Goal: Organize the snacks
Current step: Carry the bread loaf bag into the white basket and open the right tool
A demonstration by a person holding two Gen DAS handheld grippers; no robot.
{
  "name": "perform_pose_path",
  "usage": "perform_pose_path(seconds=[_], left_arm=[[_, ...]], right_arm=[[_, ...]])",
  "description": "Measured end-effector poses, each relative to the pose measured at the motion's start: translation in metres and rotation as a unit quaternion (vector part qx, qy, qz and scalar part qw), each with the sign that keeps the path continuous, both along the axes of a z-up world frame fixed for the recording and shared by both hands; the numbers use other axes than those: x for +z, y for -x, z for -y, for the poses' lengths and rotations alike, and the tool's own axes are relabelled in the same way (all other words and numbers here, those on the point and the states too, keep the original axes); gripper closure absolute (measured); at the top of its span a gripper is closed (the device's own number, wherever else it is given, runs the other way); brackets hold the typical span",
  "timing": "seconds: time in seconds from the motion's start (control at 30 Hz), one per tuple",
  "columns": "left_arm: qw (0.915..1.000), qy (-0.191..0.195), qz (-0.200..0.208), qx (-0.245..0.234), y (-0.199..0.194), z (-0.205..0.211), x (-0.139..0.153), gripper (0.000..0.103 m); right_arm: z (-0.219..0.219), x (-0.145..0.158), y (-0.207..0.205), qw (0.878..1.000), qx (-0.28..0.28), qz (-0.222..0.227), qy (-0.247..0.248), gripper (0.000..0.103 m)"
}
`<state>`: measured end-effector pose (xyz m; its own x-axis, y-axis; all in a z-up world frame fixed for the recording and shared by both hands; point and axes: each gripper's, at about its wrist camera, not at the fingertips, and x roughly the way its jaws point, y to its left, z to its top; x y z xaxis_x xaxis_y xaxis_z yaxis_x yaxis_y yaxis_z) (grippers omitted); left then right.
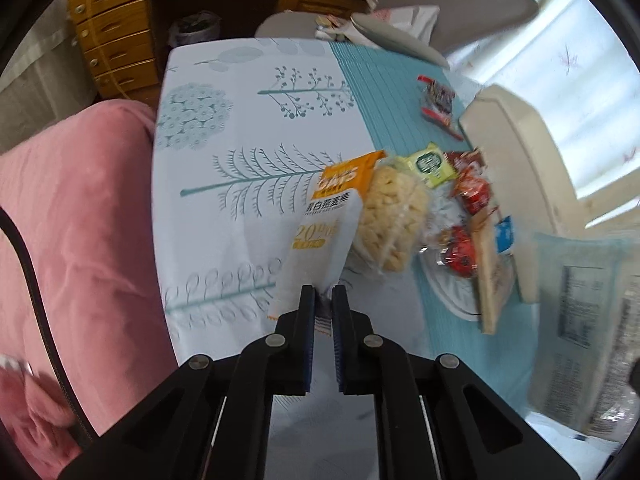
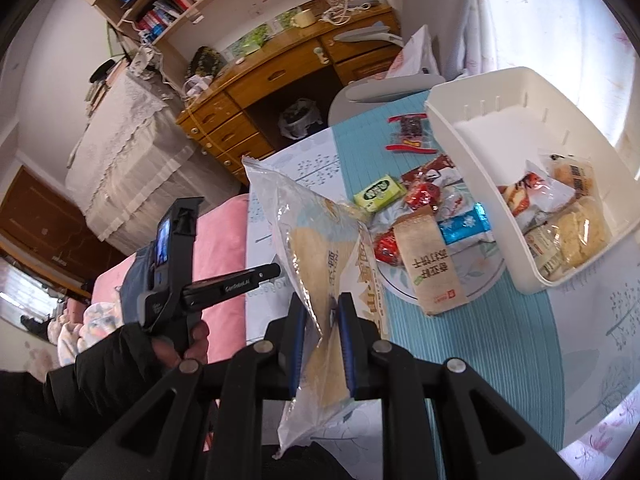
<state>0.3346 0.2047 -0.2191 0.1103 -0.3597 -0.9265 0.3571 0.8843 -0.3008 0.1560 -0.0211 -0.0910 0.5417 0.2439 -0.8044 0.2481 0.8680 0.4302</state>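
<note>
The left gripper [image 1: 323, 294] is pinched tight on the lower end of an oat bar [image 1: 320, 224], which hangs clear above the tablecloth [image 1: 240, 128]; its wrapper reads "OATS" and "20". The right gripper [image 2: 322, 304] is clamped on a clear bag of crackers [image 2: 316, 248], held up off the table. Behind both, near the cloth's far edge, a plate [image 2: 476, 276] bears a brown packet [image 2: 430, 264], red sweets [image 2: 422, 194] and a green packet [image 2: 378, 192]. The white bin [image 2: 472, 128] beside it holds more snacks. A red-ended packet [image 2: 410, 132] lies apart.
</note>
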Motion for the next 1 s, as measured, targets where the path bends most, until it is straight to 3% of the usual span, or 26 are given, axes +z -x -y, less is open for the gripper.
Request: perform_pose_path(seconds=[0.27, 0.53, 0.8, 1.0], left_arm=[[0.996, 0.035, 0.003, 0.082, 0.04, 0.005, 0.045, 0.097], [0.9857, 0.087, 0.036, 0.14, 0.085, 0.029, 0.098, 0.098], [0.9785, 0.131, 0.067, 0.145, 0.119, 0.075, 0.137, 0.098], [0.9786, 0.156, 0.071, 0.114, 0.131, 0.126, 0.155, 0.098]], right_arm=[[0.022, 0.004, -0.003, 0.998, 0.056, 0.026, -0.024, 0.087], [0.065, 0.021, 0.012, 0.995, 0.09, 0.051, -0.017, 0.087], [0.114, 0.03, 0.023, 0.992, 0.101, 0.073, 0.004, 0.087], [0.152, 0.032, 0.027, 0.992, 0.085, 0.085, 0.034, 0.087]])
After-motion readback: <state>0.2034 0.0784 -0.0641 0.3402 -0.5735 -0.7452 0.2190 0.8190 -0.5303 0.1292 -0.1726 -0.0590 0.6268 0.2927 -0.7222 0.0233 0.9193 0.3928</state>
